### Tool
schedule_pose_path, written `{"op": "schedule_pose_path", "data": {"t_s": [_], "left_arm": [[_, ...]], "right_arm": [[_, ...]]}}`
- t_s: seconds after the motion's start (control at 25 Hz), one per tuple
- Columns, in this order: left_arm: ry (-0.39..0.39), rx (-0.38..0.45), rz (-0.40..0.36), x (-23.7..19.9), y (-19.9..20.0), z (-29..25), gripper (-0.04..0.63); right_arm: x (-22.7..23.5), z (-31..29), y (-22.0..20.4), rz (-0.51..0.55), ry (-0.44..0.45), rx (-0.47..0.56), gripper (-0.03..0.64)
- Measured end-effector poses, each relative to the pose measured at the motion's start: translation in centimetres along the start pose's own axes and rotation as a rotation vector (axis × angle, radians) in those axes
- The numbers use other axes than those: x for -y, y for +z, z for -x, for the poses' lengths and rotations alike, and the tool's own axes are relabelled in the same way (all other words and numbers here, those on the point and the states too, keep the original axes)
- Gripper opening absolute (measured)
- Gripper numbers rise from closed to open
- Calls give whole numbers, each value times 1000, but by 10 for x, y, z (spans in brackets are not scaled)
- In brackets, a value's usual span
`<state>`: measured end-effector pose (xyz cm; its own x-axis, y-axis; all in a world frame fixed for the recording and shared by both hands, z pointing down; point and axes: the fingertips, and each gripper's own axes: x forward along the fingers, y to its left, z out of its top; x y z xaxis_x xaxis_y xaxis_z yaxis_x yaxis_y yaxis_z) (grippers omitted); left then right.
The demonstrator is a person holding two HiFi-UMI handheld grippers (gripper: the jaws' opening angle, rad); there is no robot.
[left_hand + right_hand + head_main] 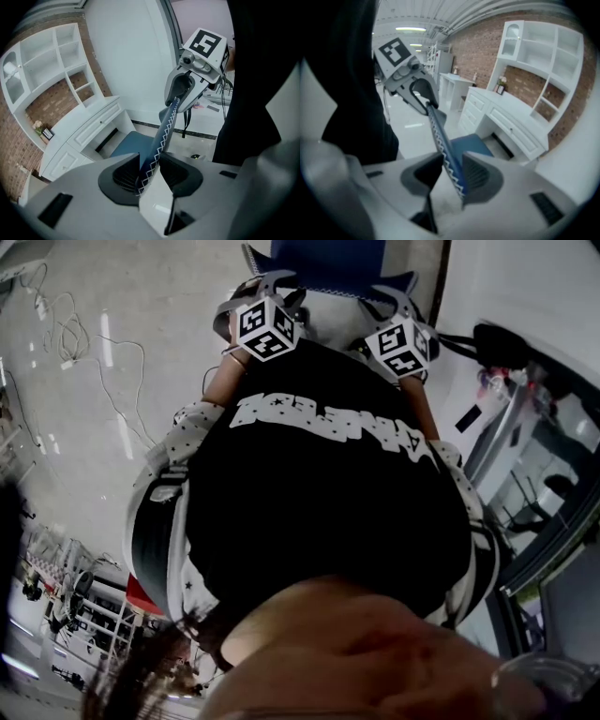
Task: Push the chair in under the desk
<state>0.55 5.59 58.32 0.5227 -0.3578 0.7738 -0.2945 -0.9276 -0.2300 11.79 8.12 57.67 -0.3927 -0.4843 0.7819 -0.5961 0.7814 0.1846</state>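
Note:
The blue chair stands in front of me, its back edge trimmed with white zigzag stitching. My left gripper is shut on one end of that chair back. My right gripper is shut on the other end of the chair back. Each gripper shows in the other's view: the right gripper and the left gripper. The chair seat points at the knee opening of the white desk and lies mostly outside it. In the head view both grippers, left and right, sit at the top.
White shelves rise above the desk against a brick wall. More white furniture stands farther along that wall. Cables lie on the floor to my left. The person's black shirt fills most of the head view.

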Motion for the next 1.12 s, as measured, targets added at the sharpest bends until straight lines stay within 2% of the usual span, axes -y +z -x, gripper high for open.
{"op": "schedule_pose_path", "data": {"t_s": [0.68,0.92,1.12], "left_arm": [[-71,31,-49,-10,3,-6,158],[-93,47,-64,-32,-10,-6,153],[-100,58,-82,-33,-8,-9,152]], "right_arm": [[10,-8,2,-67,-82,-35,160],[15,-26,21,-84,-102,-63,163],[18,-27,20,-92,-122,-65,164]]}}
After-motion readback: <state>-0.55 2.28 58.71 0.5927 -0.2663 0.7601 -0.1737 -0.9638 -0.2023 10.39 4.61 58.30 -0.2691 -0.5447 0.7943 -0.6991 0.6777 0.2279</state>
